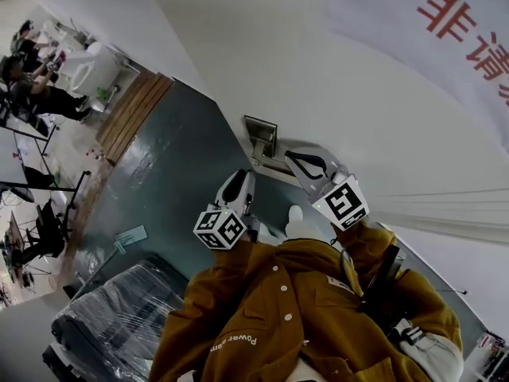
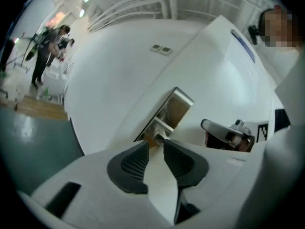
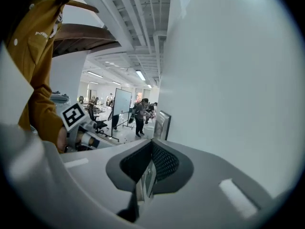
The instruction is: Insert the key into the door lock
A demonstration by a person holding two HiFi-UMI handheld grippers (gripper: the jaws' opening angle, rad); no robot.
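Key (image 3: pixel 149 178): thin metal strip, clamped between the closed jaws of the right gripper (image 3: pixel 151 149), near the door lock (image 2: pixel 171 109) but apart from it. Left gripper (image 2: pixel 156 144): jaws apart, nothing between them, tips pointing at that lock, close to it.

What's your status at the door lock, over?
Left claw open, empty, aimed at lock plate. Right claw shut on key, key not yet in. Nothing seen blocking the lock plate.

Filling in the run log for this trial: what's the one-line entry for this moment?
left gripper: open, empty, facing door lock | right gripper: shut on key | key: not yet in door lock
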